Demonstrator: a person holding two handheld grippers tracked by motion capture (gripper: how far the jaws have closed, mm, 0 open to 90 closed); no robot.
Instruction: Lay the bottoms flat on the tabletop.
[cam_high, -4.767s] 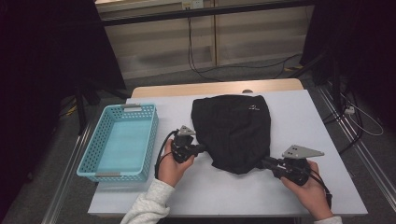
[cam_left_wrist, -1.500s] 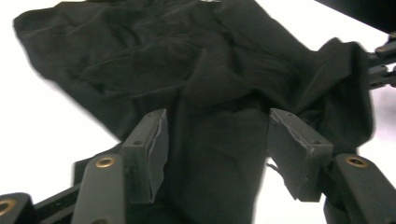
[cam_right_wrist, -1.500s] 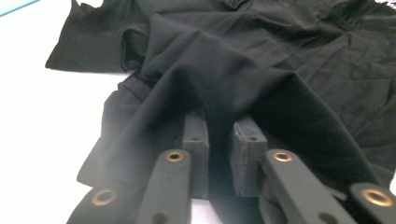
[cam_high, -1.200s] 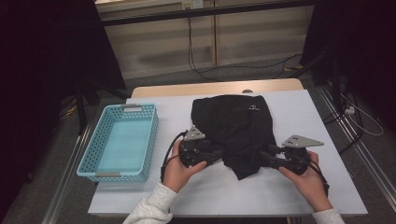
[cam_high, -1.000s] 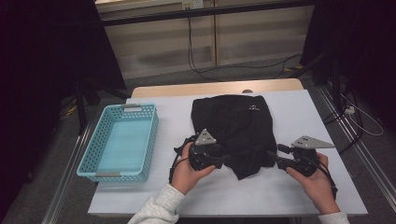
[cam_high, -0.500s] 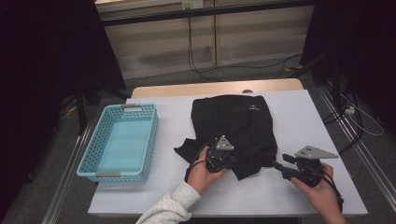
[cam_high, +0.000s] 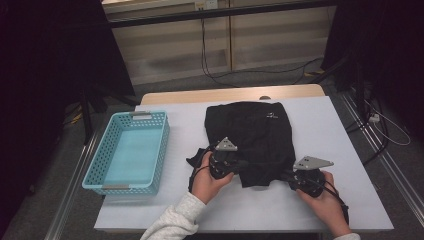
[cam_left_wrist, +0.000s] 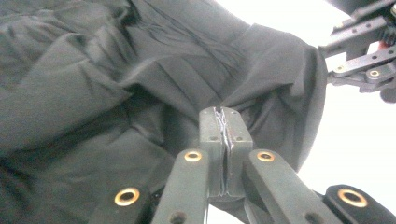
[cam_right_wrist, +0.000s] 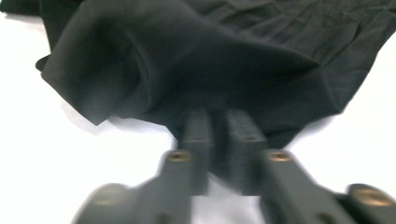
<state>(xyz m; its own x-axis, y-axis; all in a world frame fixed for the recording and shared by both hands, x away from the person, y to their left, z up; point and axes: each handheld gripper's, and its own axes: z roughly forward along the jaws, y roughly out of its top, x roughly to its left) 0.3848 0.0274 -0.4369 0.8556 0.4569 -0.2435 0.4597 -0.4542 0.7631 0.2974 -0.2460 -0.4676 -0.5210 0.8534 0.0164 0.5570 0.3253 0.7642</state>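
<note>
On the counter: a white-topped counter carries a black, crumpled fabric garment, spread from mid-counter toward the near edge, with its lower hem bunched between the two hands.
Garment detail: a small pale mark sits near its far edge; folds and creases run across the cloth in both gripper views.
Left hand-held gripper: its jaws have just been closing and now stand pressed together on a fold of the black garment, with a thin ridge of cloth pinched between the pads in the left gripper view.
Left hand: wrapped around the gripper body, in a light grey sleeve that comes in from the bottom edge.
Right hand-held gripper: its jaws have just been closing too; they are clamped on the garment's near right corner, with the cloth bunched at the tips in the blurred right gripper view.
Right hand: holding the gripper near the counter's front right.
Basket: a light blue perforated plastic basket stands at the counter's left side, well apart from the garment.
Far side: a strip of pale wood edges the counter, and dark cables trail on the floor beyond it.
</note>
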